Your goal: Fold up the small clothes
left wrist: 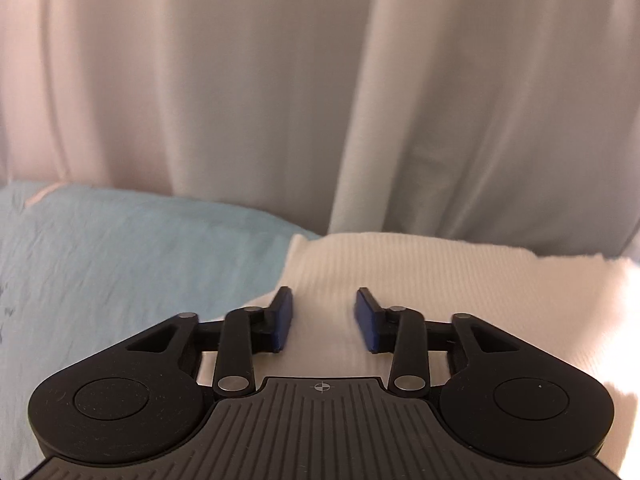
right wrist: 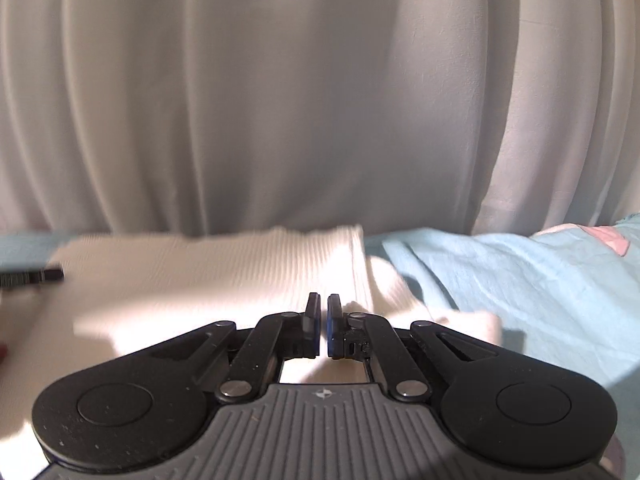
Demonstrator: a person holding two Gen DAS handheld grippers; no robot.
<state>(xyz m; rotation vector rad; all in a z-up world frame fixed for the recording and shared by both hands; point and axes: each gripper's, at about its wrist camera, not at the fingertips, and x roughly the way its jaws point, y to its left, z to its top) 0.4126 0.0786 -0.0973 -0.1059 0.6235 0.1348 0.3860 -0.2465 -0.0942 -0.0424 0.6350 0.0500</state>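
A white ribbed garment (left wrist: pixel 420 280) lies flat on a light blue sheet (left wrist: pixel 140 248). My left gripper (left wrist: pixel 324 298) hovers over the garment near its left edge. It is open, its blue pads (left wrist: pixel 282 316) are apart, and only cloth shows below the gap. In the right wrist view the same white garment (right wrist: pixel 200 272) spreads to the left, with a folded edge and a loose white flap (right wrist: pixel 460 320) on the right. My right gripper (right wrist: pixel 324 300) is shut just above that edge, and I see no cloth between its pads.
A pale curtain (left wrist: pixel 240 80) hangs close behind the bed and fills the upper half of both views, curtain (right wrist: pixel 280 80). The blue sheet (right wrist: pixel 520 280) is wrinkled, with a pink patch (right wrist: pixel 608 238) at far right. A black ridged part (right wrist: pixel 32 276) pokes in at the left edge.
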